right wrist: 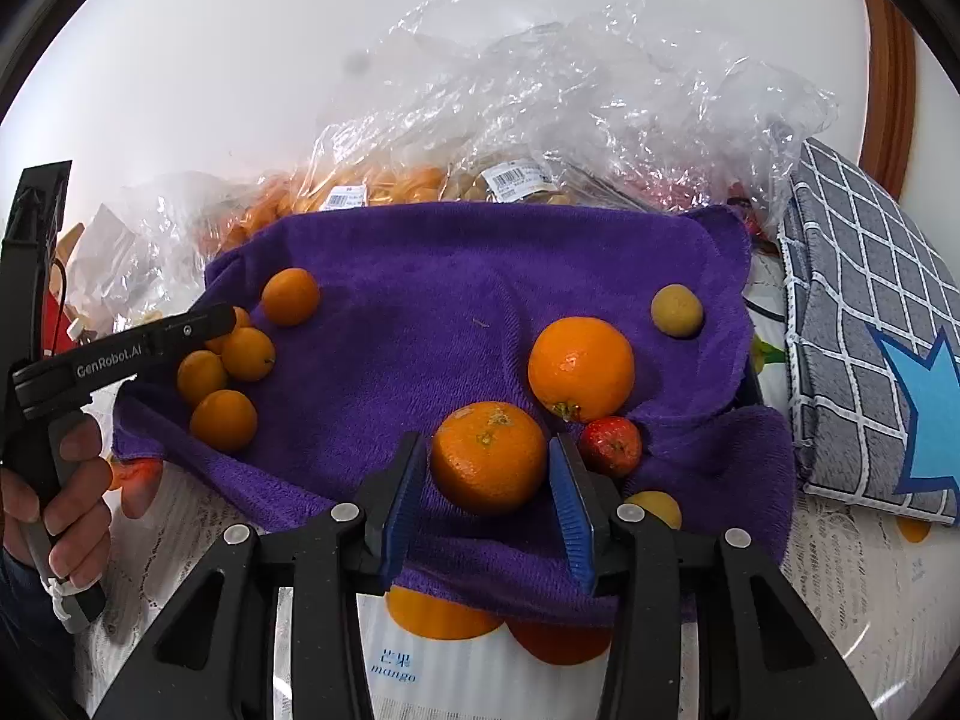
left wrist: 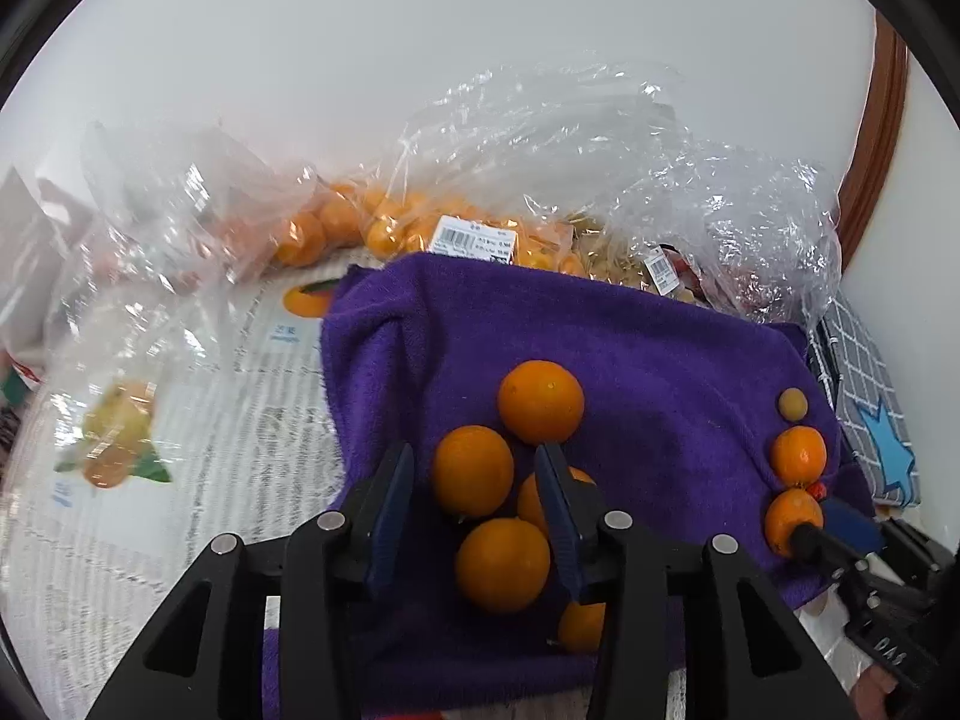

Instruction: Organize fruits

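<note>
A crinkled clear plastic bag (right wrist: 540, 90) blurs the oranges and pale fruit packed behind the purple towel (right wrist: 480, 288). On the plush towel, the left gripper (left wrist: 480, 498) has its jaws parted around a cluster of small oranges (left wrist: 474, 471), pads apparently clear. The right gripper (right wrist: 489, 498) brackets a dimpled mandarin (right wrist: 489, 456); contact is unclear. A strawberry (right wrist: 612, 444) lies just beside it.

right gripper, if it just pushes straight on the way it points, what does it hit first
Most likely the mandarin that sits between the fingers of the right gripper, on the purple towel. The pads look slightly clear of it on both sides. Beyond it lies a larger orange, though depth is hard to judge.
</note>
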`<move>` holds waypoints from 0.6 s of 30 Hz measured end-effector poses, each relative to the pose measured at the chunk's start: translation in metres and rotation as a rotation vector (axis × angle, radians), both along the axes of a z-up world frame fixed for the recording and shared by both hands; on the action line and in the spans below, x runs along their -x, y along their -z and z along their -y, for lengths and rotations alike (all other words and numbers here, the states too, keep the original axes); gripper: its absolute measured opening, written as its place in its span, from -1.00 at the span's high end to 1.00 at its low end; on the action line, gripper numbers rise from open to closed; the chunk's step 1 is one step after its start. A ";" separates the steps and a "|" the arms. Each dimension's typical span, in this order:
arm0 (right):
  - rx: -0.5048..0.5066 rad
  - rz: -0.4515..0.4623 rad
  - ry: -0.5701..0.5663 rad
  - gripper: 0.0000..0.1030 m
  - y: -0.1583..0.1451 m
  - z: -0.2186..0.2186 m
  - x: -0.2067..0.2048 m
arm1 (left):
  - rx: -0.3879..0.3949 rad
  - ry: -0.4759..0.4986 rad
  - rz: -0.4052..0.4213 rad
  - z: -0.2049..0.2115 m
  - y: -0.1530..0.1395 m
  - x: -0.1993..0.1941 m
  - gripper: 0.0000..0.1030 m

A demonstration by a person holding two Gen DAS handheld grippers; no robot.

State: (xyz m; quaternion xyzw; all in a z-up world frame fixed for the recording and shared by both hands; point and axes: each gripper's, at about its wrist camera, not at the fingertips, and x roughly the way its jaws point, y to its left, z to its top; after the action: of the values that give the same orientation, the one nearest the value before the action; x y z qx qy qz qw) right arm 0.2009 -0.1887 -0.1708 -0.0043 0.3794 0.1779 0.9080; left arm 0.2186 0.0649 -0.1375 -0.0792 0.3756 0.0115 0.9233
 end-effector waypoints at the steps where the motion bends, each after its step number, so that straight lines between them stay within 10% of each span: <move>1: -0.008 0.010 0.009 0.18 -0.004 0.002 0.003 | -0.006 -0.001 0.007 0.001 -0.005 0.004 0.17; 18: 0.013 0.081 0.244 -0.05 -0.097 0.049 0.131 | -0.038 0.046 0.111 0.042 -0.093 0.150 -0.52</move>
State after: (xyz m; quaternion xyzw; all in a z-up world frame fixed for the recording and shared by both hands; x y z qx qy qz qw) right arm 0.0696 -0.2376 -0.0735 0.0290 0.3412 0.0632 0.9374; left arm 0.0686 0.0229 -0.0447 -0.0533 0.3255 -0.0069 0.9440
